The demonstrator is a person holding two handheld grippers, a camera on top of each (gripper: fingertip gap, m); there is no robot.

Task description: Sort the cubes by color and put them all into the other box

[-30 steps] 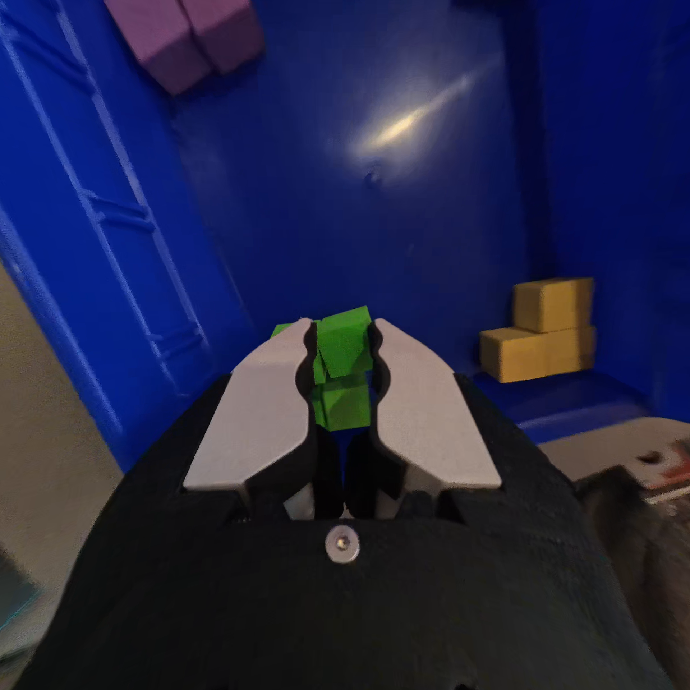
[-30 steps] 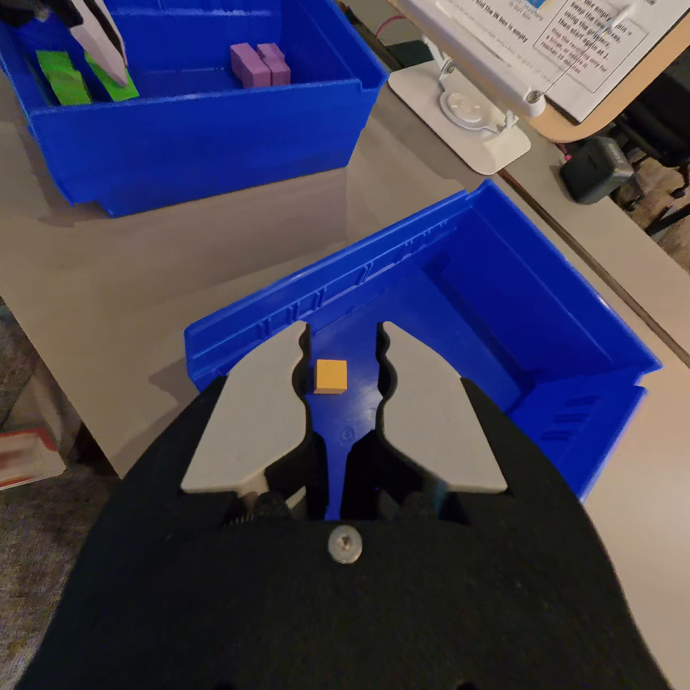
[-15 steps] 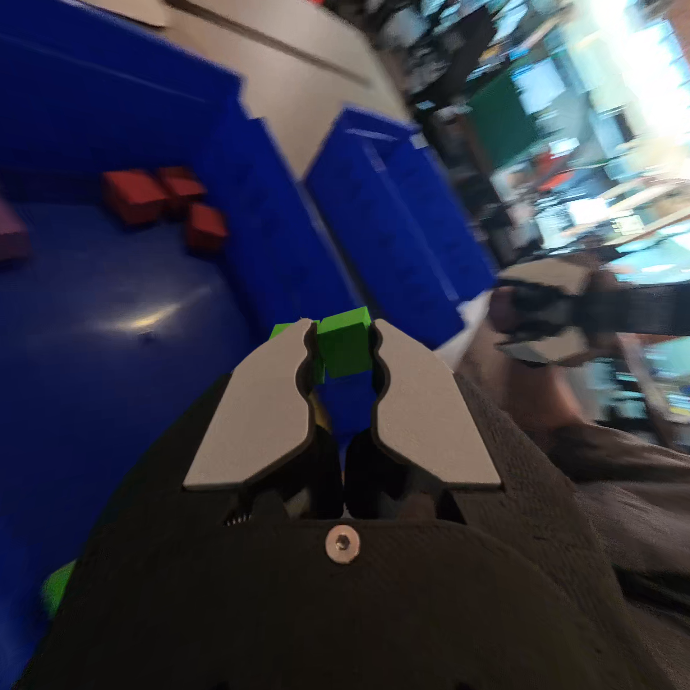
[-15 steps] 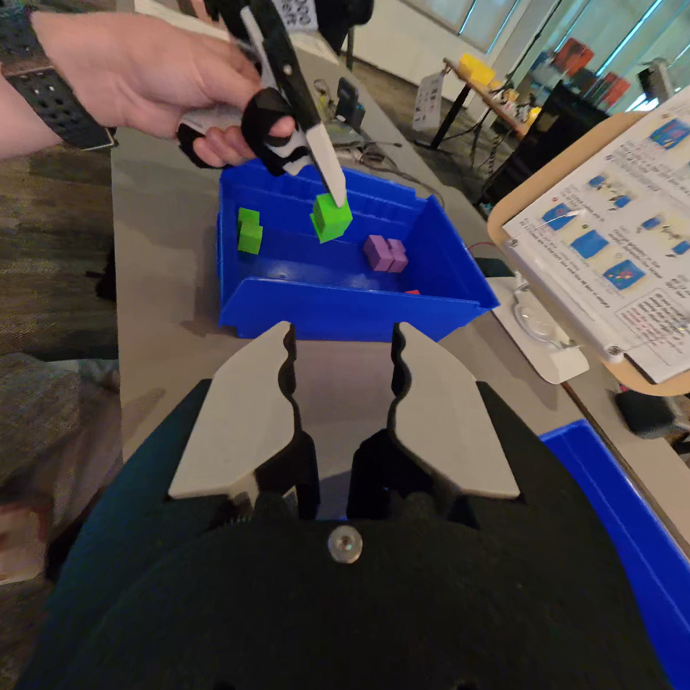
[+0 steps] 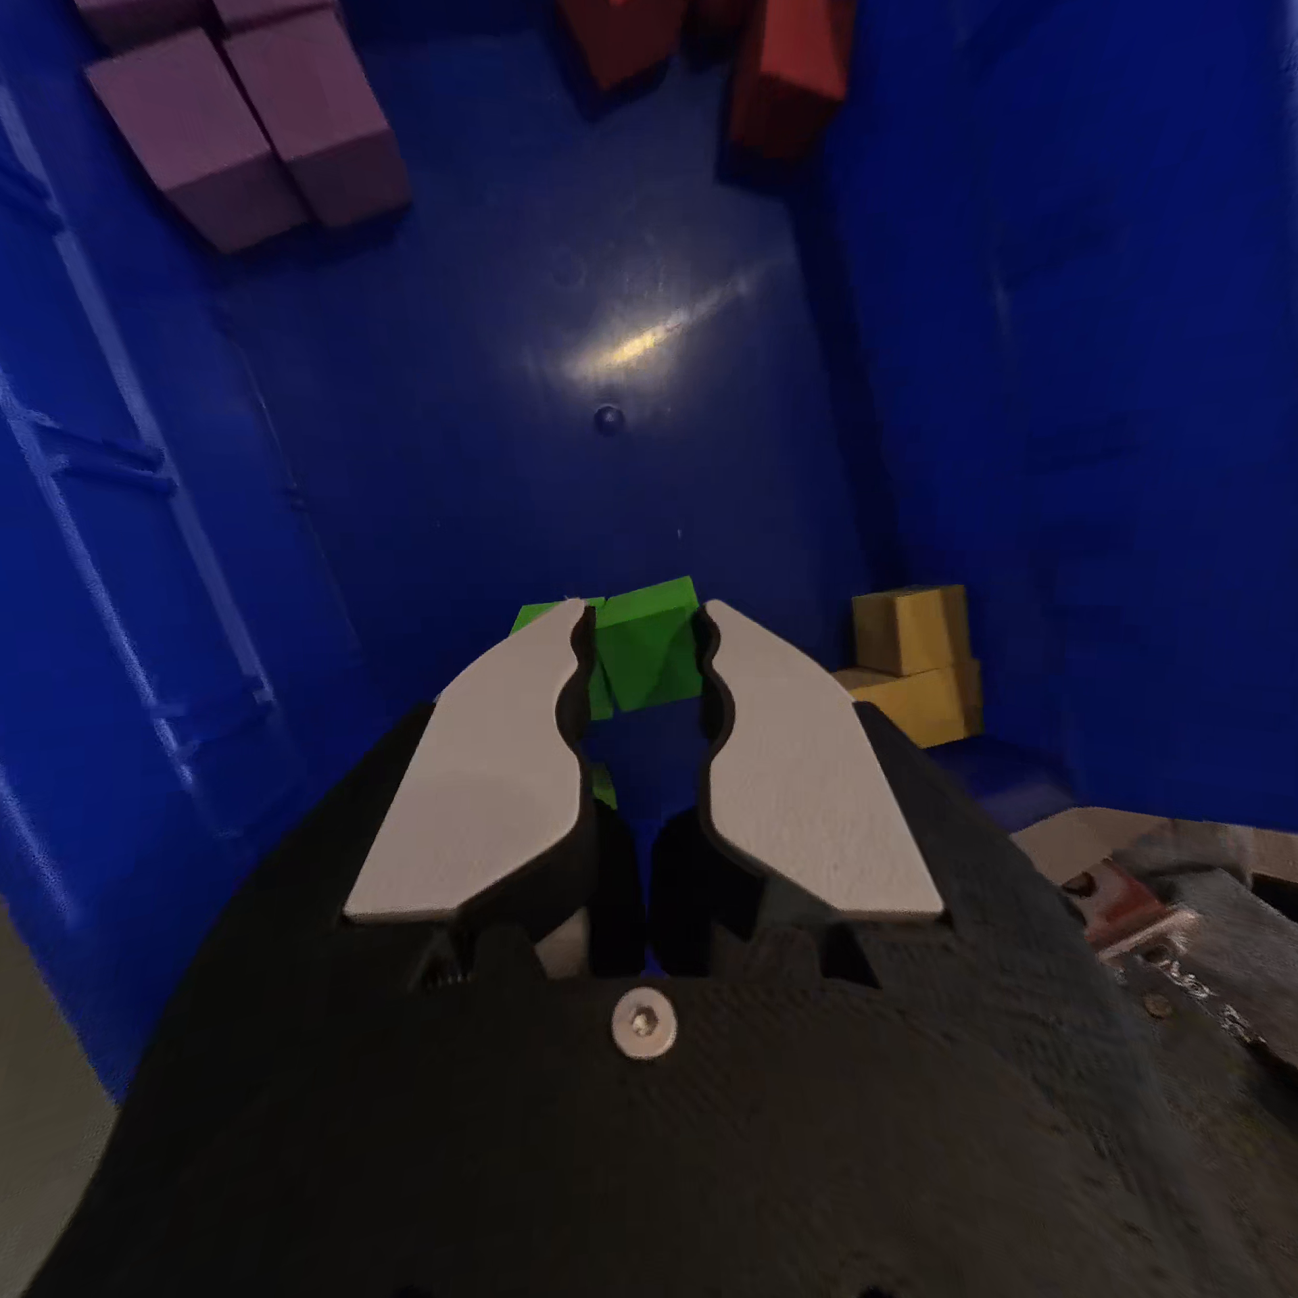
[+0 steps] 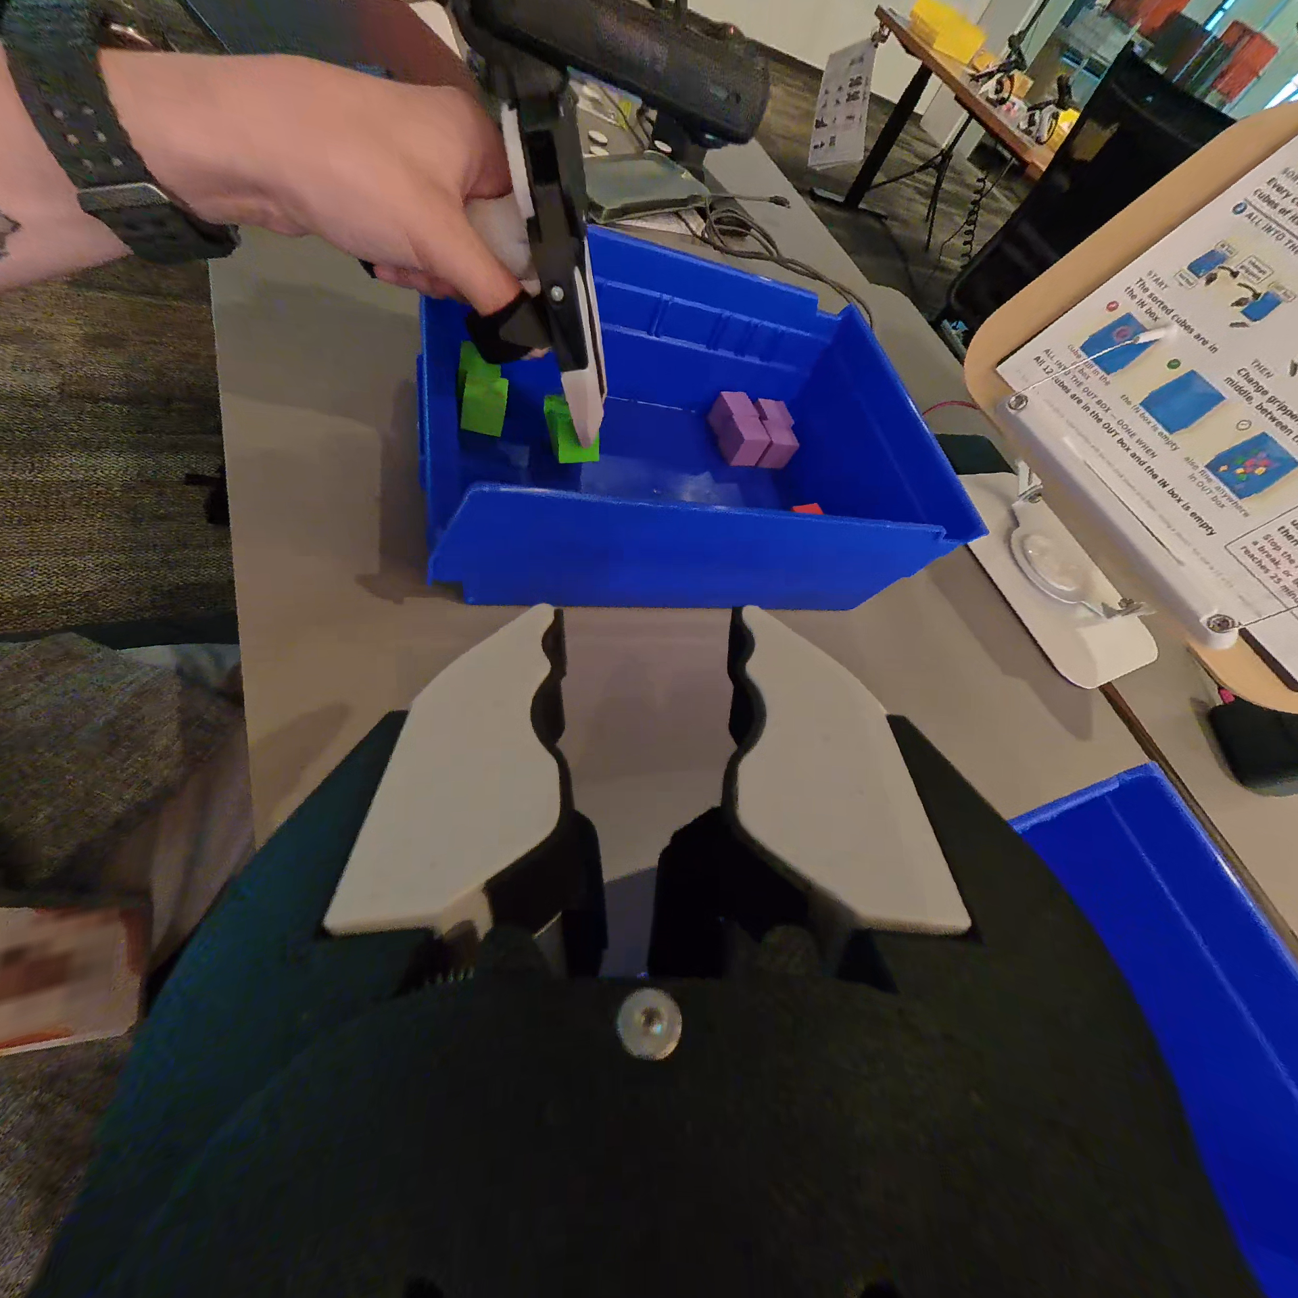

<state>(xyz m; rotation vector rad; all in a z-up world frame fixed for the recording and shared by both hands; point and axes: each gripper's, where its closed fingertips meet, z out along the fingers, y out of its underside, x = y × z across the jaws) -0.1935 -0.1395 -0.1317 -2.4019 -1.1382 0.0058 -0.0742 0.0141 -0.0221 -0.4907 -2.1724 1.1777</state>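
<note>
**Green cube gripped inside the far bin**

Left wrist view: the left gripper (image 5: 643,625) is closed on a green cube (image 5: 650,650) low inside the blue bin (image 5: 211,562); purple cubes (image 5: 239,133) far left, yellow cubes (image 5: 909,667) right.

Right wrist view: the right gripper (image 6: 643,621) hangs wide open and empty over the grey table (image 6: 316,492), near that bin (image 6: 667,562).

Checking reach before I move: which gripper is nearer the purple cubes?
Left. The left gripper is inside the bin with the purple cubes, shut on a green cube. The right gripper is open outside the bin, over the table.
</note>
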